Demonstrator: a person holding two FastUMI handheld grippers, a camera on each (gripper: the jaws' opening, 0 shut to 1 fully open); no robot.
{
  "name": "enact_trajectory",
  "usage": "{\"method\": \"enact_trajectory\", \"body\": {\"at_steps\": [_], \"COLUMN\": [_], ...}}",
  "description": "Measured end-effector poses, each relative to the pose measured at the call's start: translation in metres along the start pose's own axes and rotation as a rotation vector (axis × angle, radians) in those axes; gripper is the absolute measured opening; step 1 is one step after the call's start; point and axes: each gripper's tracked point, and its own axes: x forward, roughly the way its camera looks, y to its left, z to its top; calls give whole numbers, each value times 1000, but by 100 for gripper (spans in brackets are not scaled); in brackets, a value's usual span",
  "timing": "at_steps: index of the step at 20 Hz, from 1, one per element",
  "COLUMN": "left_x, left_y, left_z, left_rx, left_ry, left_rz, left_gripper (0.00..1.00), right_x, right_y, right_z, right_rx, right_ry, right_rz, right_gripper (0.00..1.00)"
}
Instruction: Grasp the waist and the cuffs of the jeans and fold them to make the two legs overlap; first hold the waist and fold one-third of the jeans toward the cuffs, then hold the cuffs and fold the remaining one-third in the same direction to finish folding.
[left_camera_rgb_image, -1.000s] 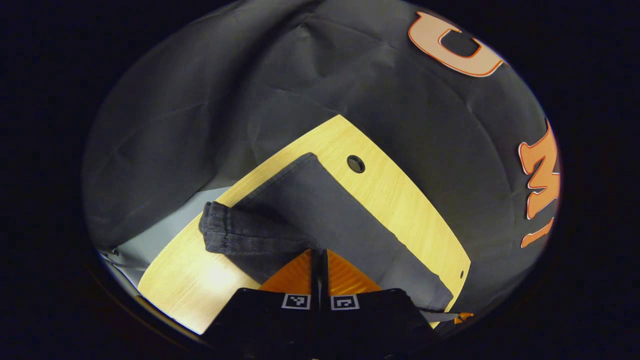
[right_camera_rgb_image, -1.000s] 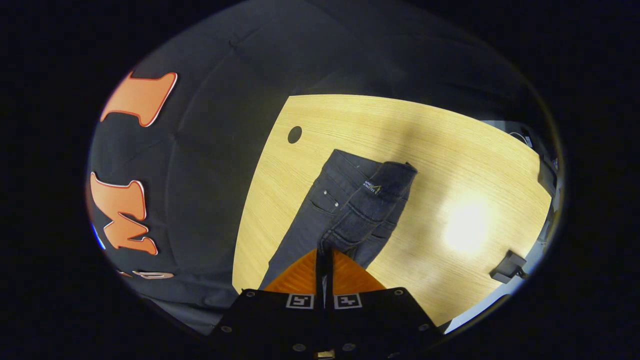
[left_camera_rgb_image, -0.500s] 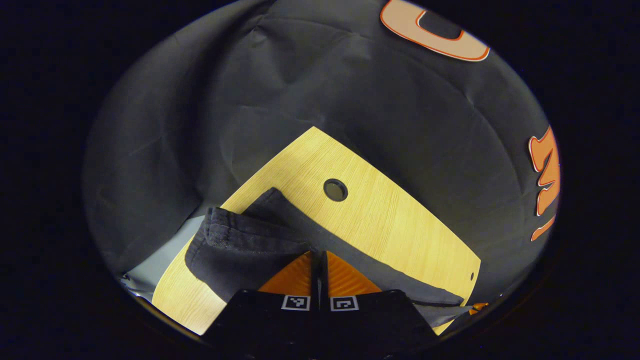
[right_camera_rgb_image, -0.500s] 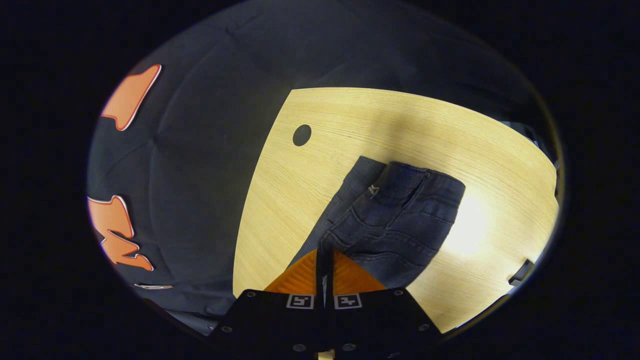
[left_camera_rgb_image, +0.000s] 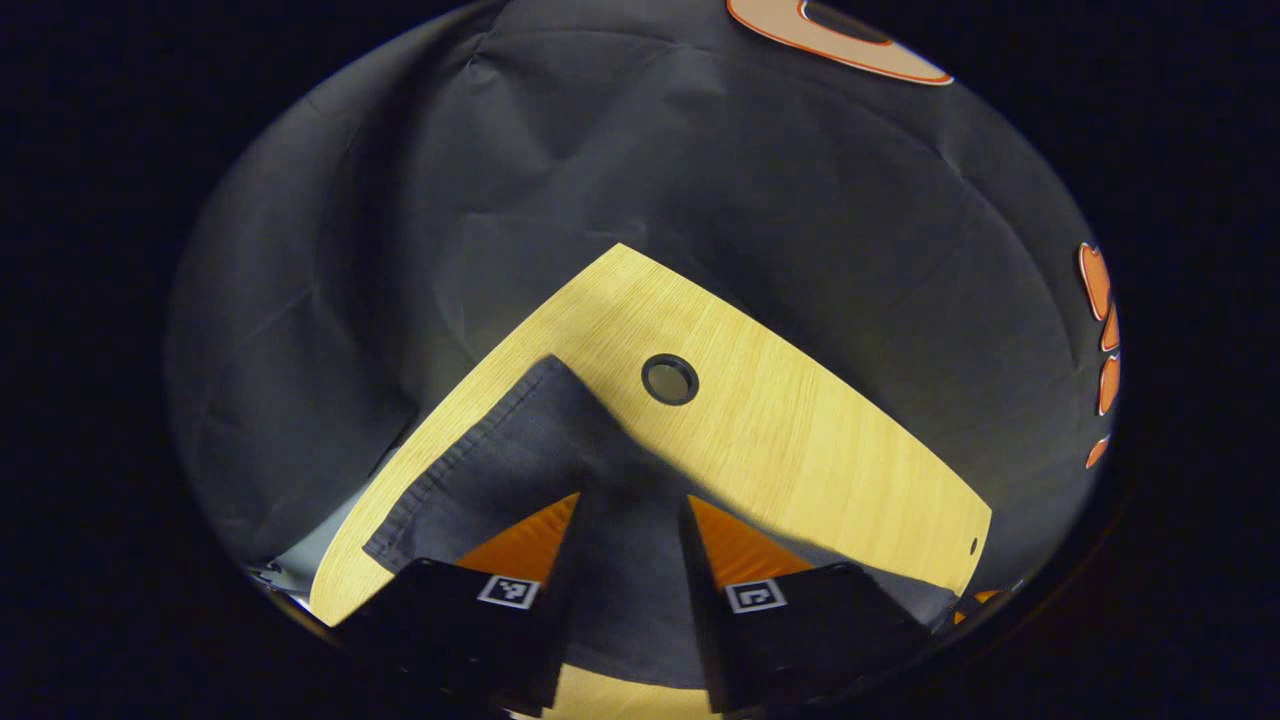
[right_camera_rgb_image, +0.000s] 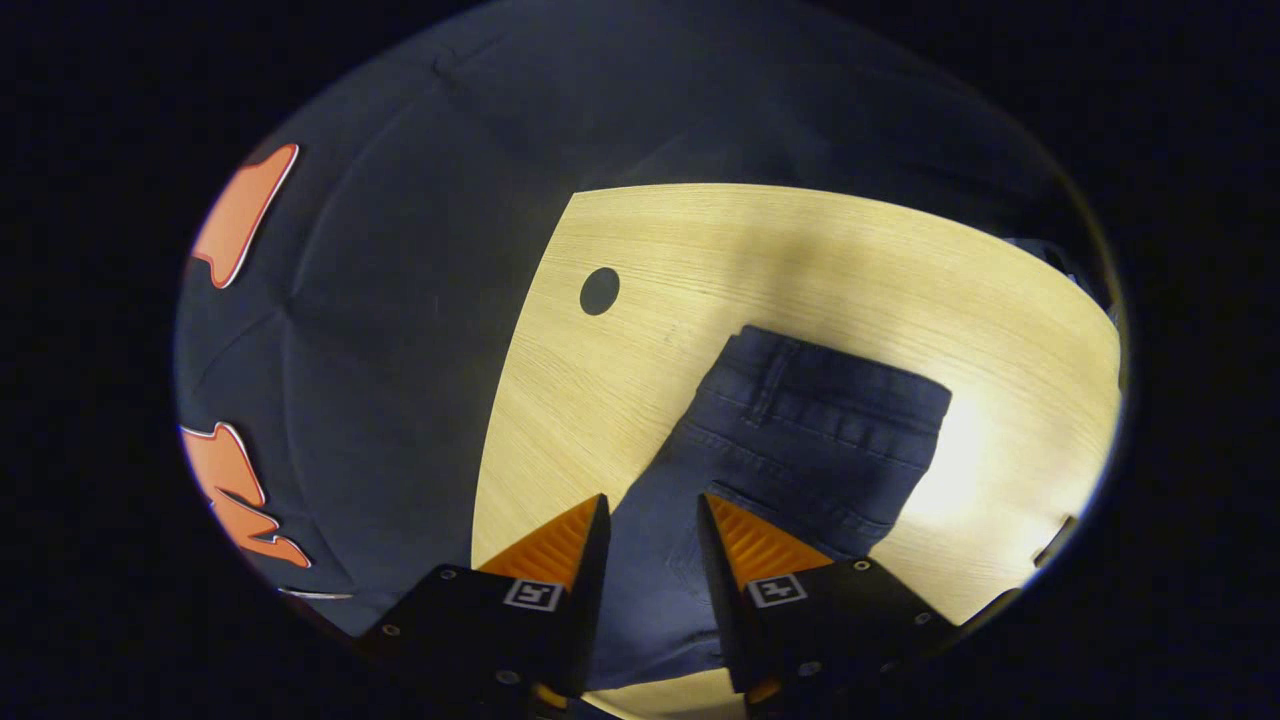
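Dark blue jeans lie flat on the light wooden table (left_camera_rgb_image: 800, 440), folded lengthwise so one leg covers the other. In the left gripper view the cuff end (left_camera_rgb_image: 490, 470) rests at the table's left edge, and my left gripper (left_camera_rgb_image: 632, 520) hovers open just over the leg with cloth showing between its fingers. In the right gripper view the waist end (right_camera_rgb_image: 830, 400), with waistband and back pocket seams up, lies flat on the table (right_camera_rgb_image: 700, 250). My right gripper (right_camera_rgb_image: 650, 520) is open above the denim below the waistband.
A round cable hole (left_camera_rgb_image: 670, 379) in the table sits just beyond the cuffs; the same hole (right_camera_rgb_image: 600, 291) lies left of the waist. Black cloth walls surround the table. A small dark object (right_camera_rgb_image: 1055, 540) sits at the table's right edge.
Both grippers carried the upper leg over the lower one, laid it flat, and opened, letting go of the cuff and the waist.
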Motion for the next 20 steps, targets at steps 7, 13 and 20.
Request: {"method": "enact_trajectory", "body": {"at_steps": [7, 13, 20], "left_x": [-53, -91, -156], "left_y": [-9, -34, -62], "left_z": [0, -11, -42], "left_rx": [-2, 54, 109], "left_ry": [-89, -131, -178], "left_rz": [-62, -107, -147], "left_gripper": [96, 96, 96], "right_x": [-25, -18, -1], "right_y": [-62, -96, -116], "right_z": [-4, -7, 3], "right_rx": [-30, -35, -64], "right_ry": [-15, 8, 11], "right_rz": [-71, -123, -174], "right_gripper": [84, 88, 88]}}
